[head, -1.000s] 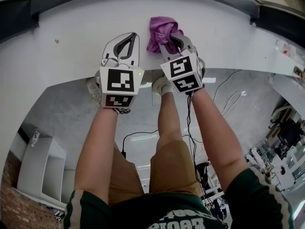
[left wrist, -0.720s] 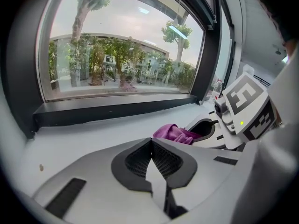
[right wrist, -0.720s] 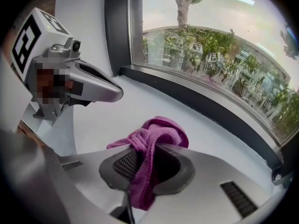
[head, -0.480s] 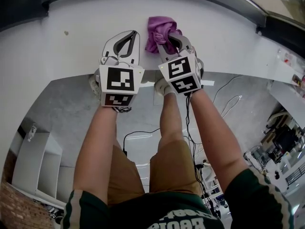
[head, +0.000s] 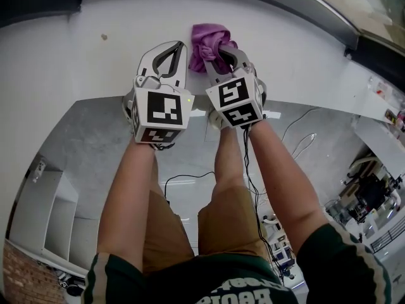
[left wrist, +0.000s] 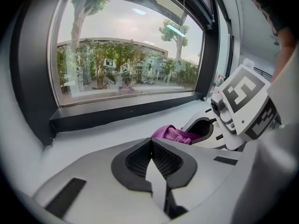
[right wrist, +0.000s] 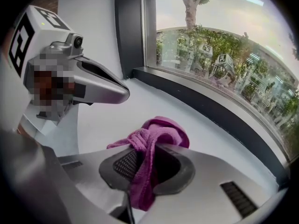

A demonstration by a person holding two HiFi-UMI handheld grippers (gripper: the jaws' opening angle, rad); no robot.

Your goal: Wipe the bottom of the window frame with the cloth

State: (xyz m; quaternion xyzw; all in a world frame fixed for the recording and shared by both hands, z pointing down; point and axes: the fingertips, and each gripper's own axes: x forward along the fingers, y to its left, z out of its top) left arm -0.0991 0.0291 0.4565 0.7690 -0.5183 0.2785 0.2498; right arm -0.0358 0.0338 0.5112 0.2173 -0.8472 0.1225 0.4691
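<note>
A crumpled purple cloth (head: 209, 38) lies on the white sill (head: 297, 52) just below the dark bottom rail of the window frame (head: 304, 2). My right gripper (head: 217, 50) is shut on the cloth (right wrist: 161, 132), which bunches between its jaws and spills forward onto the sill. Close beside it on the left, my left gripper (head: 179, 45) is shut with nothing in it, its tip over the sill. In the left gripper view the cloth (left wrist: 172, 133) shows just right of the shut left gripper (left wrist: 152, 143), in front of the dark rail (left wrist: 126, 112).
The sill (right wrist: 112, 113) runs on to both sides, with a small dark speck (head: 104, 37) at the left. The frame's upright post (right wrist: 130, 27) stands at the left end of the pane. Below the sill are the person's legs, a grey floor and cables (head: 297, 141).
Both grippers, with the cloth in the right one, have slid a little leftward along the sill, closer to the dark speck. Neither gripper's state has changed.
</note>
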